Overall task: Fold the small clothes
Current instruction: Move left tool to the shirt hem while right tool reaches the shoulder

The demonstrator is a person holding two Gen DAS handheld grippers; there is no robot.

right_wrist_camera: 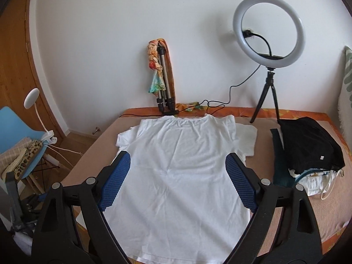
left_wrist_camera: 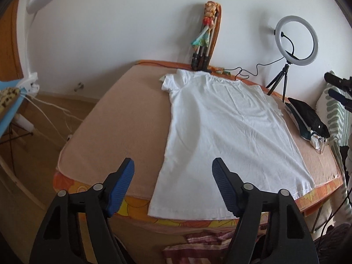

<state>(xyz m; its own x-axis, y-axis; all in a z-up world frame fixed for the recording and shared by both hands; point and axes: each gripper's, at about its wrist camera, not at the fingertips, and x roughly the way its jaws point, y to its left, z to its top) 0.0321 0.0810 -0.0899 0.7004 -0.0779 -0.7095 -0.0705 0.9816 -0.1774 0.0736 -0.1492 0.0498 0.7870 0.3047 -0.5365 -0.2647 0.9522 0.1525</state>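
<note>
Lying flat, white T-shirt [right_wrist_camera: 182,165] beneath both parted, empty grippers

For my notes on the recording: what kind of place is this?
Probably a bedroom at home used for filming: a white T-shirt lies on a bed, with a ring light and a wooden door.

Cloth, plastic and a little metal

The white t-shirt [right_wrist_camera: 182,165] is thin matt cotton-like cloth, faintly creased, on the bed's [left_wrist_camera: 123,110] napped peach cover. Both the left gripper [left_wrist_camera: 172,167] and the right gripper [right_wrist_camera: 178,160] look like matt black plastic with ribbed blue pads [right_wrist_camera: 116,180] and dull metal rivets. The ring light [right_wrist_camera: 269,30] is smooth white plastic.
</note>
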